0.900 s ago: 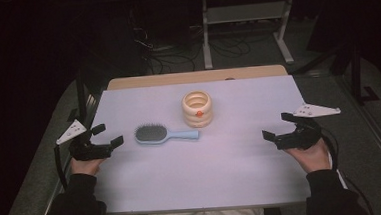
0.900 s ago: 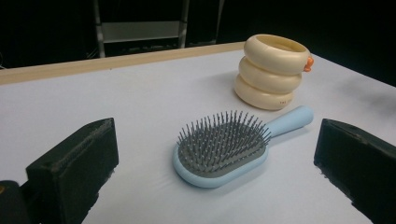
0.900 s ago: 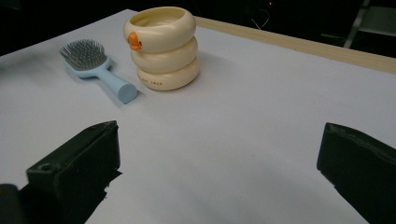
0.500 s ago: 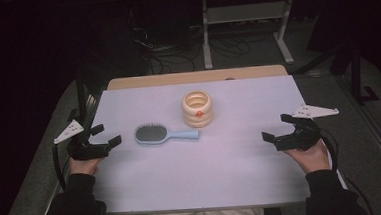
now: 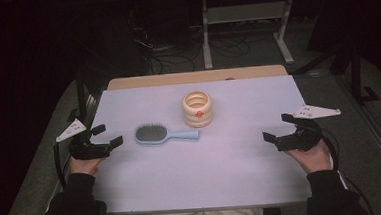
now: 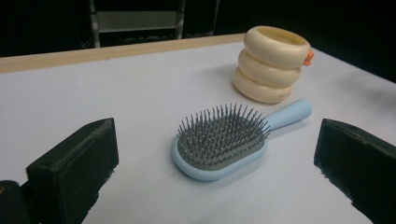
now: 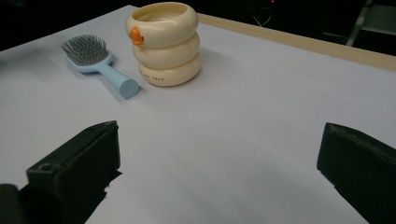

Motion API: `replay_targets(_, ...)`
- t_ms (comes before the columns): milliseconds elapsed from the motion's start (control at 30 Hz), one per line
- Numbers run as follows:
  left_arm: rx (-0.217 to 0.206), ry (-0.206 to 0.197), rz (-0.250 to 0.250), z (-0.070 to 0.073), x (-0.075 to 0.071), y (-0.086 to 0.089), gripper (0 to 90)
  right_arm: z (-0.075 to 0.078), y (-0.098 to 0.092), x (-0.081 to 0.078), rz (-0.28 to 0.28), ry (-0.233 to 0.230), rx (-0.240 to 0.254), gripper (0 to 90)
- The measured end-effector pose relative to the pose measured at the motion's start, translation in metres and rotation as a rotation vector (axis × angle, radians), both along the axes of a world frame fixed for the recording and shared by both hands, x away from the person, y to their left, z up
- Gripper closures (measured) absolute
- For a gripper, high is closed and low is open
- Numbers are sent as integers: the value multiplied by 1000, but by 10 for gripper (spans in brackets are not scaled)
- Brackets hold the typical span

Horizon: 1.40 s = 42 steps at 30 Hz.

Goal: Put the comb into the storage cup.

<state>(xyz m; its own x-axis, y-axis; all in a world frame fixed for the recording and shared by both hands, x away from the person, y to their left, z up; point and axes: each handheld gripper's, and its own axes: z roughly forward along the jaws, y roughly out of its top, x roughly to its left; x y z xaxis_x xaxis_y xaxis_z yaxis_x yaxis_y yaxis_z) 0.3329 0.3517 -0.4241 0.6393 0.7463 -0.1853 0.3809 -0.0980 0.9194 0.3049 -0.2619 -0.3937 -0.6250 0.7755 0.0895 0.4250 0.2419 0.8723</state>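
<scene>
From the high view, the hairbrush (image 5: 162, 134) lies bristles-up just left of the cream ringed cup (image 5: 197, 108) on the tabletop (image 5: 208, 176); the left gripper (image 5: 106, 141) waits near the brush head, the right gripper (image 5: 278, 127) well apart from the cup. The left gripper view shows jaws wide apart, framing the hairbrush (image 6: 222, 140). In the right gripper view the jaws are likewise spread, aimed toward the cup (image 7: 163, 44). The reach looks not yet begun; next, the left gripper likely must advance to the brush.

Hairbrush (image 5: 164, 134) left of cup (image 5: 197, 108)
</scene>
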Motion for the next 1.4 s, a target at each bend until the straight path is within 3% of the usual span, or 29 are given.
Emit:
replay_targets(200, 42, -11, -24, 6, 3, -8, 0, -1, 0, 1, 3, 6, 0, 0)
replay_targets(467, 55, 26, -59, 13, 14, -17, 0, -1, -1, 2, 2, 6, -10, 0)
replay_targets(800, 125, 46, -128, 34, 27, -33, 0, -1, -3, 3, 1, 12, -6, 0)
replay_targets(1033, 160, 35, -163, 48, 34, -45, 7, -2, -2, 3, 7, 17, -11, 0)
replay_targets(1400, 203, 45, -205, 56, 50, -65, 7, -2, -1, 4, 13, 20, -15, 0)
